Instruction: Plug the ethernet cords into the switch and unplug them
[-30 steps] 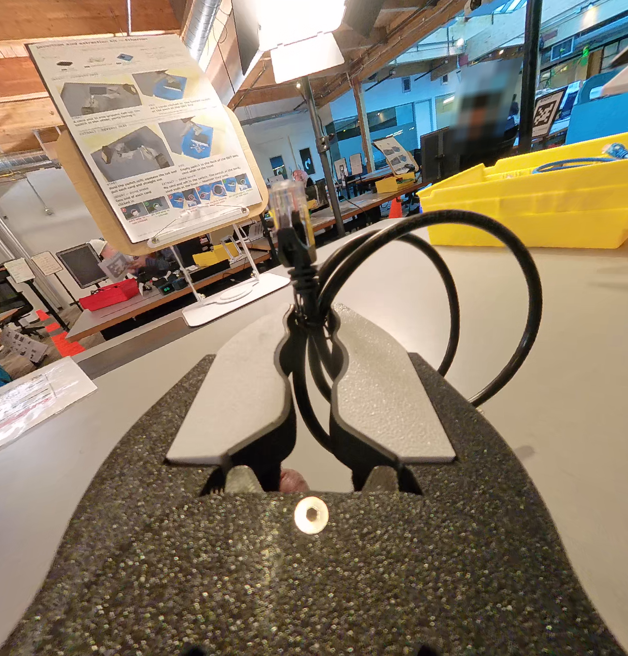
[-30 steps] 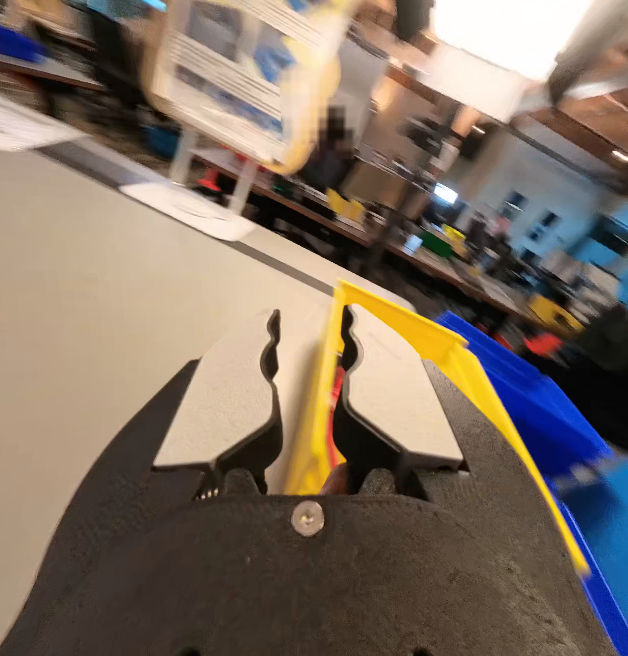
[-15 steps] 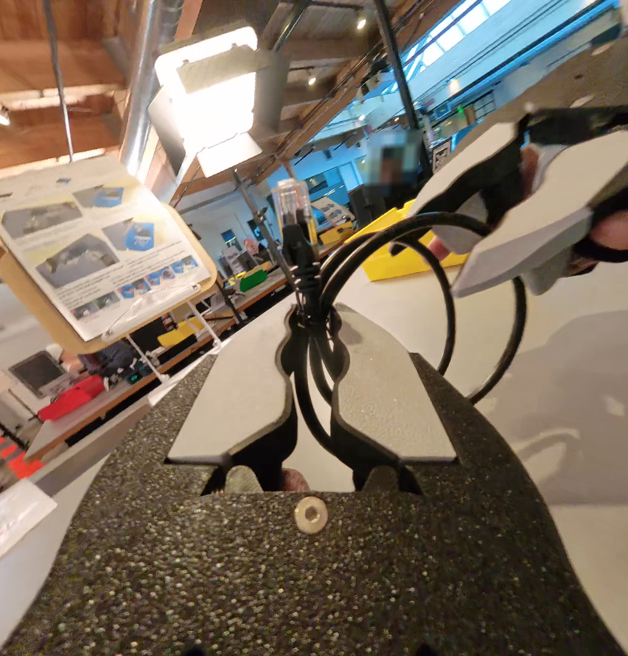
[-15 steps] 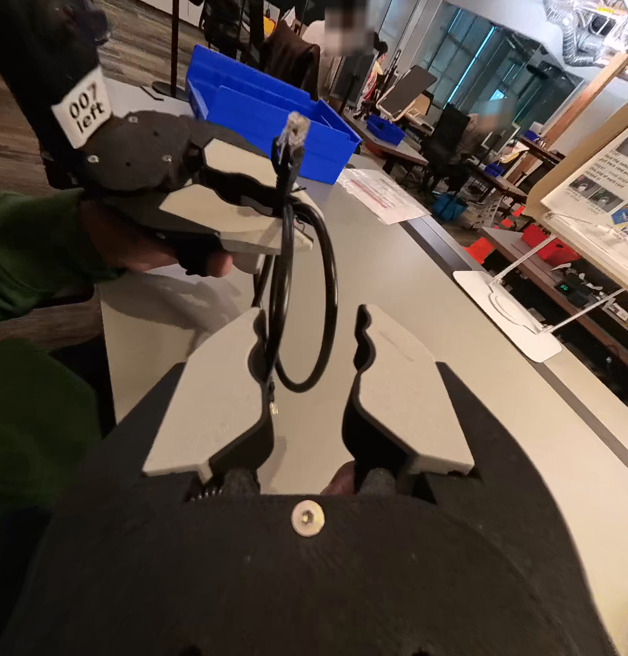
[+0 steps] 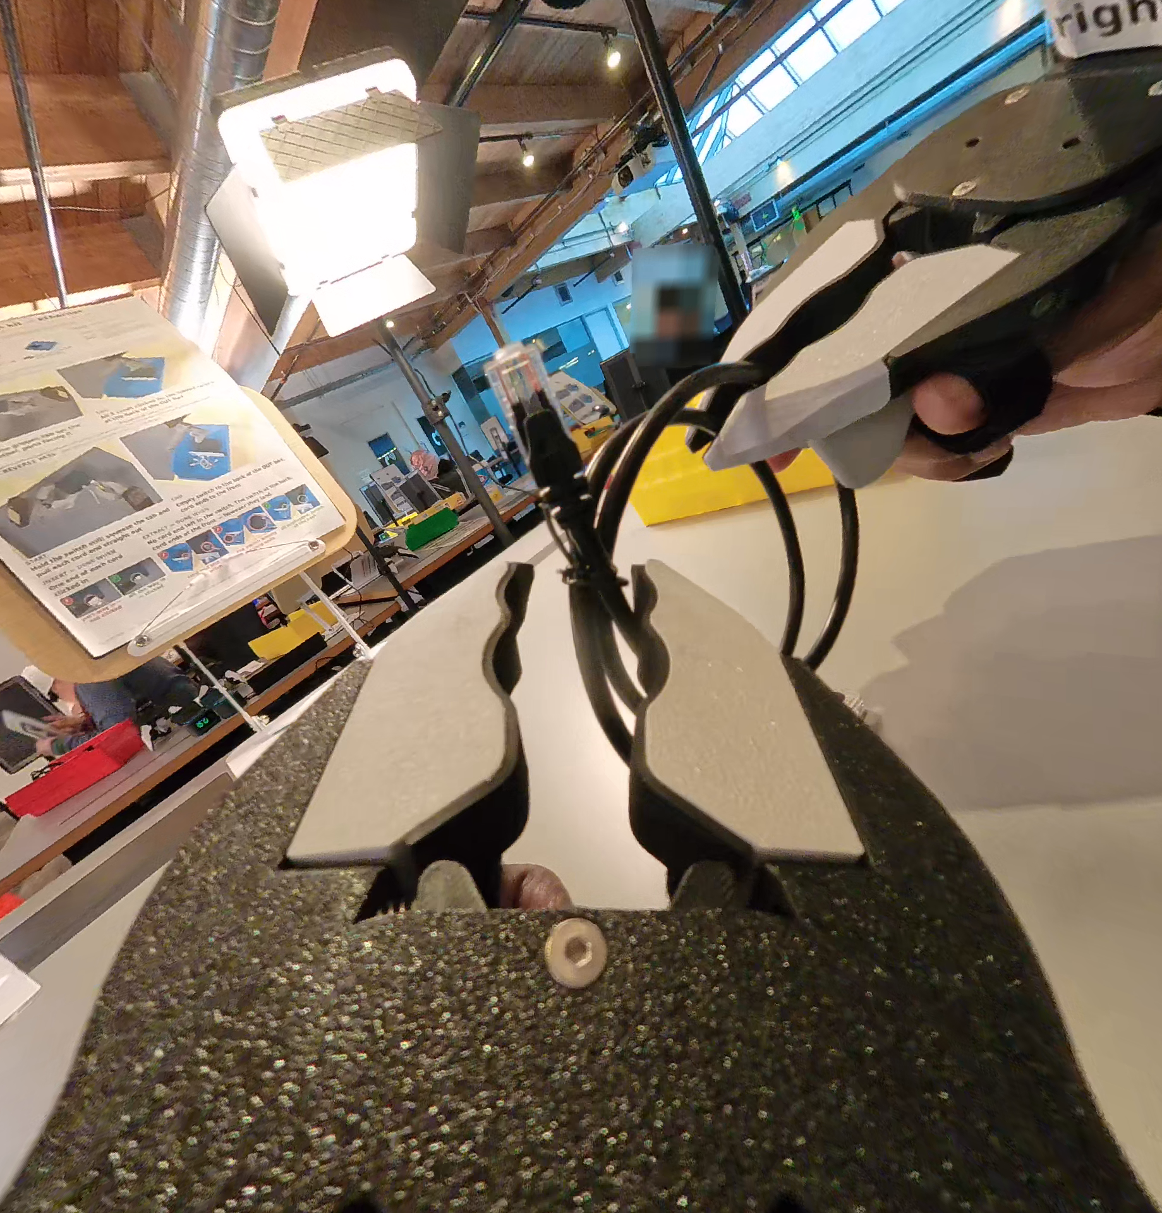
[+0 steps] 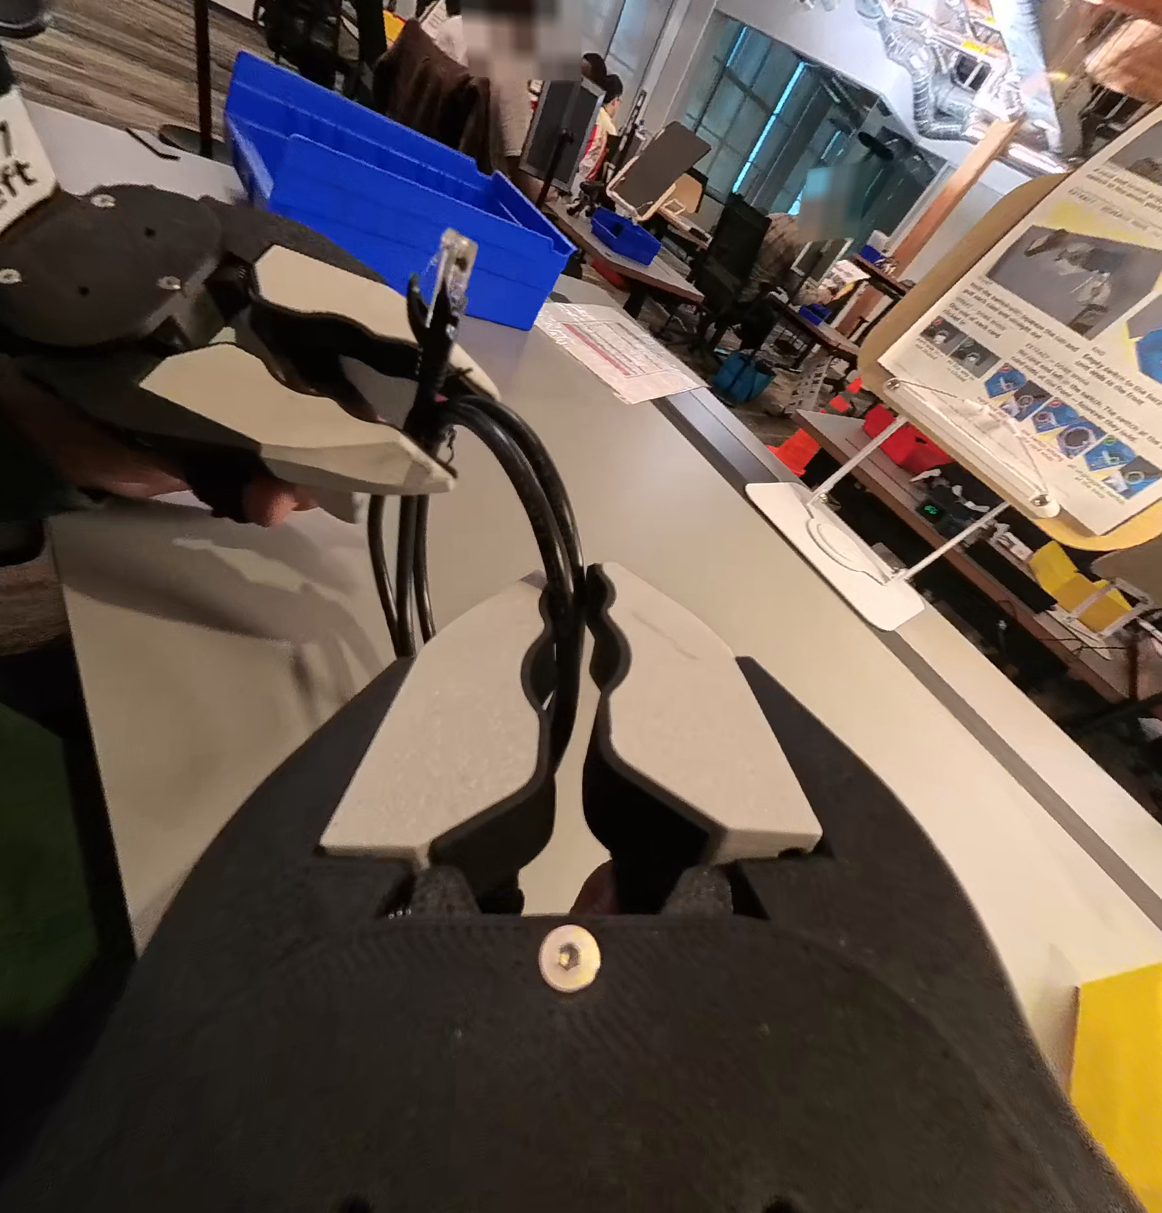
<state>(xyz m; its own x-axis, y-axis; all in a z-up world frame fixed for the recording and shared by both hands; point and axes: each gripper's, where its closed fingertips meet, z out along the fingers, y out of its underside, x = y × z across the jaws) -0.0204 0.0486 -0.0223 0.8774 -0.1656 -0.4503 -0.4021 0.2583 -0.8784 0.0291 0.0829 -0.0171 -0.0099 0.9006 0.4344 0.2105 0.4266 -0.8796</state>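
Two hand-held grippers meet above a pale grey counter (image 5: 1024,656), each tilted slightly upward. The left gripper (image 5: 581,584) points toward an instruction board on a stand (image 5: 138,472); the right gripper (image 6: 575,581) reaches in from the right side, a hand (image 5: 1090,387) wrapped around its grip.

The ethernet cord (image 5: 821,525) is thin and black, bundled into a small coil, with a clear plastic plug (image 5: 516,381) standing upright above the left gripper's tips.

The left gripper's jaws stand apart, the coil passing loosely between them against the right-hand finger. The right gripper's jaws are pinched nearly together on the coil's strands. A yellow bin (image 5: 709,479) sits beyond, and a blue bin (image 6: 394,197) farther along the counter.
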